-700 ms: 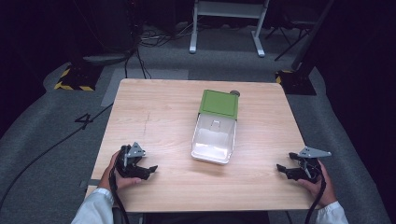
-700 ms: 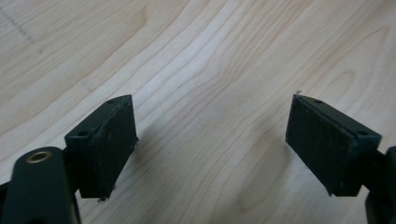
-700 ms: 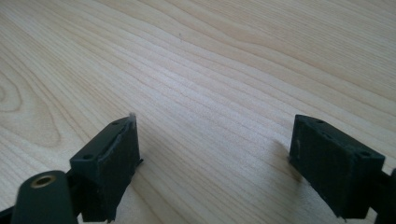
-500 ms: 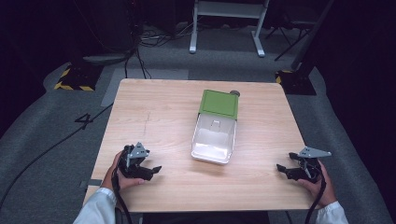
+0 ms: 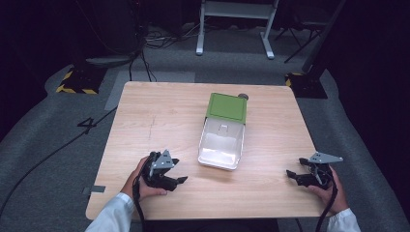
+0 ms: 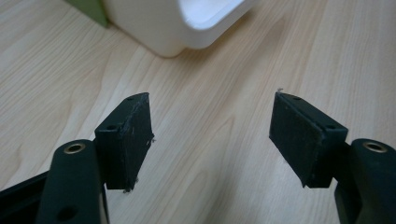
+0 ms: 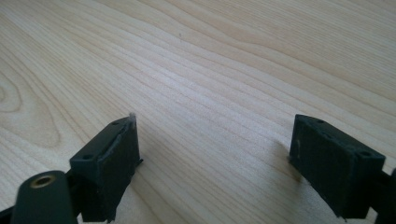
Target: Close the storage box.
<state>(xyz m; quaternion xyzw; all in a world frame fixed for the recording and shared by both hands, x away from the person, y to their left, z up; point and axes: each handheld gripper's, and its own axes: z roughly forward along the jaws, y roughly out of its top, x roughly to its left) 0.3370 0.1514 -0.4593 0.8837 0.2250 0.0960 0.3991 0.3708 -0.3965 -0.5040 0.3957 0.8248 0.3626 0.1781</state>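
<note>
A white open box [image 5: 221, 144] with a green lid [image 5: 226, 107] hinged back lies in the middle of the wooden table [image 5: 159, 113]. My left gripper [image 5: 181, 180] rests near the table's front left, open and empty, pointing toward the box. In the left gripper view its pads [image 6: 133, 137] frame bare wood, with the white box corner [image 6: 187, 23] and a sliver of green lid [image 6: 91, 9] ahead. My right gripper [image 5: 290, 174] sits near the front right, open and empty; in the right gripper view its pads [image 7: 112, 161] stand wide apart over the wood.
A small dark round object [image 5: 242, 96] peeks from behind the green lid. Grey carpet, cables and a white frame's legs [image 5: 232, 29] lie beyond the table's far edge. Bare wood stretches on both sides of the box.
My left gripper has shifted slightly to the right toward the box. The right gripper and the box have stayed put.
</note>
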